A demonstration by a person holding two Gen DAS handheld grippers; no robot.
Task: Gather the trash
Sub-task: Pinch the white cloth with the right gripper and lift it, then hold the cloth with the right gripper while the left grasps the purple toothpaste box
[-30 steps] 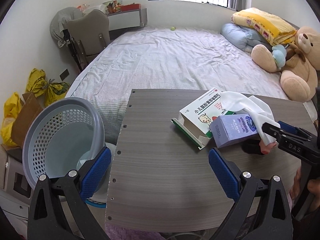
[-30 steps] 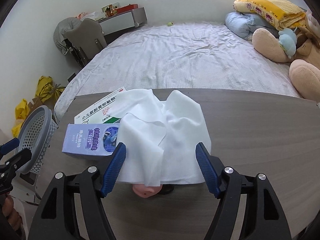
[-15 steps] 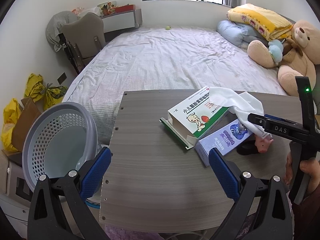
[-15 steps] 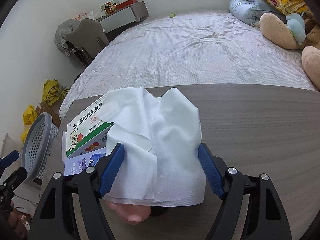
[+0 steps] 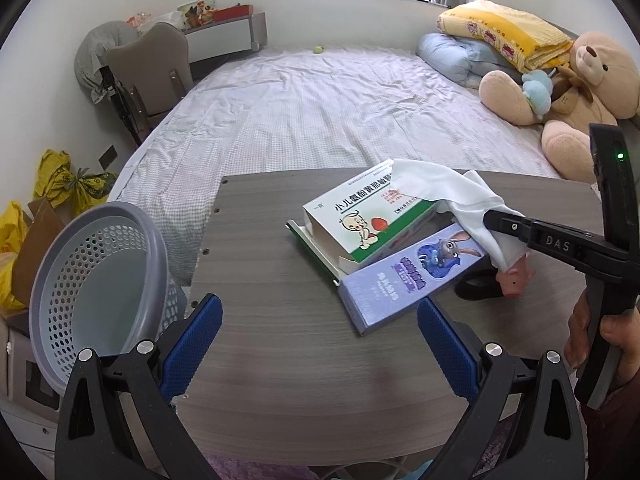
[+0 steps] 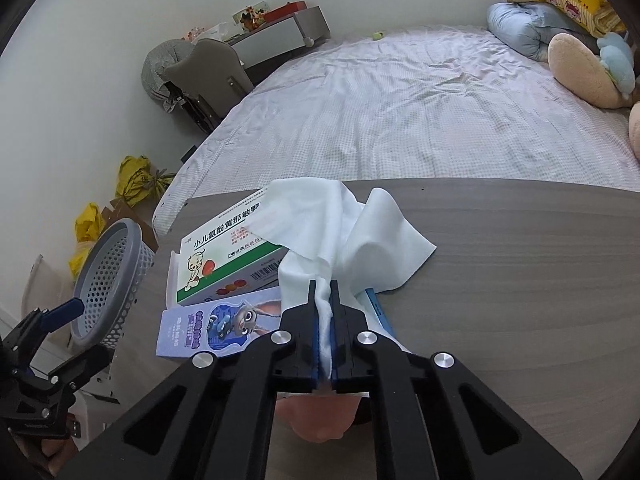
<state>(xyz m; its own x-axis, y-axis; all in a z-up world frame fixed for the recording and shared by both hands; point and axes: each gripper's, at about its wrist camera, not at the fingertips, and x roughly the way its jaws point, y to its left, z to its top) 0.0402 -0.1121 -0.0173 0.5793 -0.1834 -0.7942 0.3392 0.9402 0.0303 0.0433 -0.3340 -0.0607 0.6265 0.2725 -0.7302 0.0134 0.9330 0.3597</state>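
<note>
On the grey wood-grain table, the right gripper has its blue pads pinched tight on a fold of the white tissue. From the pinch the sheet fans forward and outward, one corner draped over the green-and-white medicine box, the other lying on bare tabletop. A purple carton lies just beside the box, its long axis running diagonally toward the table's near edge. The left gripper hangs over the near-left part of the table with its fingers spread wide, holding nothing. Beyond the table's left edge stands a grey perforated basket, tilted. Open tabletop stretches to the right of the tissue.
</note>
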